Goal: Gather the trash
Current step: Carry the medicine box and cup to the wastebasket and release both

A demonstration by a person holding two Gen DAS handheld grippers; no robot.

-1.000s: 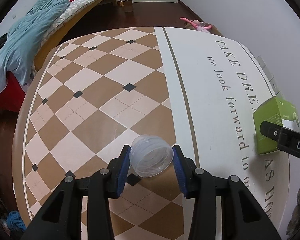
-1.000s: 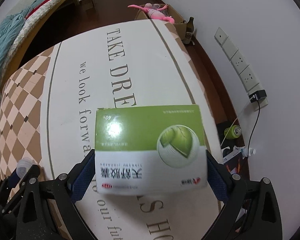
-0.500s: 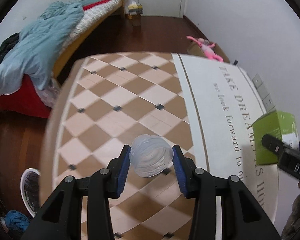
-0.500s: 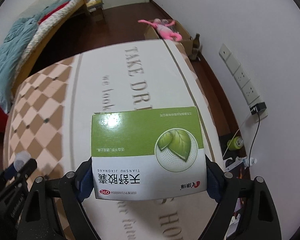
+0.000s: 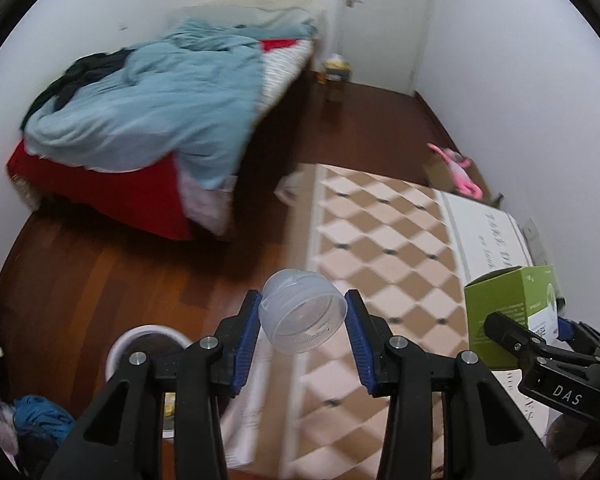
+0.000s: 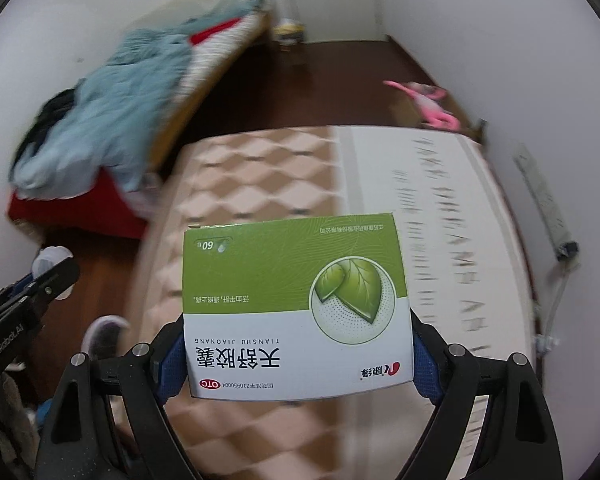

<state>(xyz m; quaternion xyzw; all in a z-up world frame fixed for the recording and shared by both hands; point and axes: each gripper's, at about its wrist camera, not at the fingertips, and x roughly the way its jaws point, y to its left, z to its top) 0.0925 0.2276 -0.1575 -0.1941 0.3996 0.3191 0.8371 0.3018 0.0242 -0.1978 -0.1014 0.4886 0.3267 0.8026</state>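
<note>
My left gripper (image 5: 302, 320) is shut on a clear plastic cup (image 5: 303, 317), held in the air over the table's left edge. My right gripper (image 6: 298, 354) is shut on a green and white medicine box (image 6: 296, 304), held above the table; the box also shows in the left wrist view (image 5: 512, 312). A white trash bin (image 5: 142, 344) with a dark inside stands on the floor, below and left of the cup, partly hidden by my left gripper. Its rim shows in the right wrist view (image 6: 100, 330).
The checkered and lettered table (image 5: 380, 240) fills the right. A bed with a blue blanket (image 5: 148, 108) and red sheet stands to the left across dark wood floor (image 5: 80, 280). A pink toy (image 5: 460, 168) lies by the wall. Blue cloth (image 5: 40, 416) lies beside the bin.
Both grippers have lifted and swung left with the cup and the box. The table has dropped away; the bed, the floor and the white bin have come into view.
</note>
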